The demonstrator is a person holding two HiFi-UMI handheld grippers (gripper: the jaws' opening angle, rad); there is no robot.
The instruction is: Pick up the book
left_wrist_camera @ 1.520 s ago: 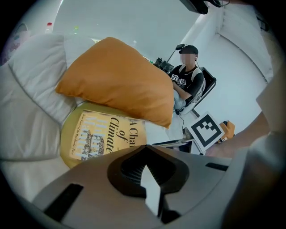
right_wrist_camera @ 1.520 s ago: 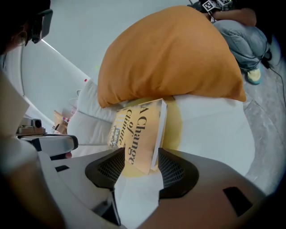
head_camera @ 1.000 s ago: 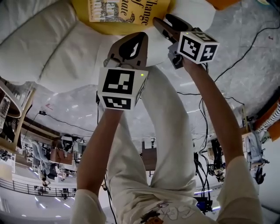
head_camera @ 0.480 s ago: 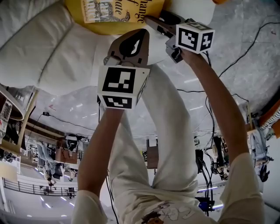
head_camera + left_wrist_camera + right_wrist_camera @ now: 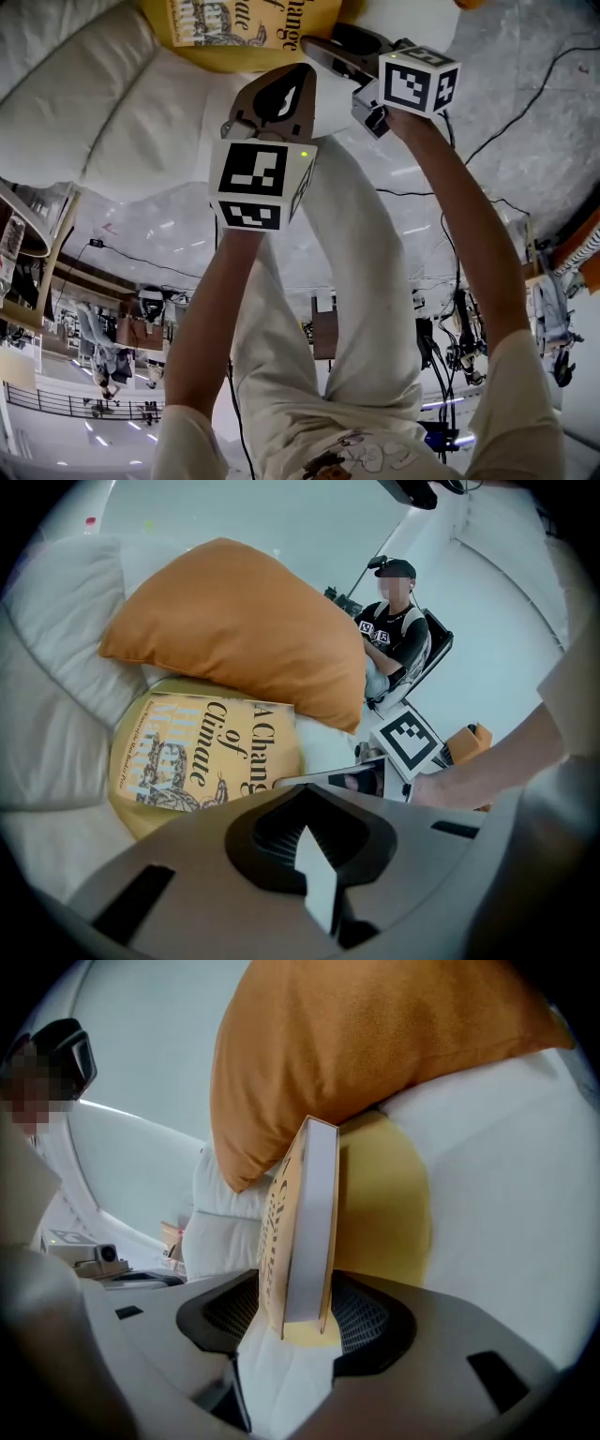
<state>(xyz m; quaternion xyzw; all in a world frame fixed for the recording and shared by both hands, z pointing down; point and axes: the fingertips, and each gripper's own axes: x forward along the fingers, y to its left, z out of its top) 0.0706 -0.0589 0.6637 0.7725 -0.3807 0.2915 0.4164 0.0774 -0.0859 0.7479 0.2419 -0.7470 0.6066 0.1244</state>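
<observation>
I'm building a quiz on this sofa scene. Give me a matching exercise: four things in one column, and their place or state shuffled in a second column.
1 book
2 orange pillow
3 left gripper
4 right gripper

a fingers together, empty
b fingers apart, astride the book's edge
c lying on a yellow cushion
d behind the book, on the sofa

Pairs: 1-c, 2-d, 3-a, 4-b
</observation>
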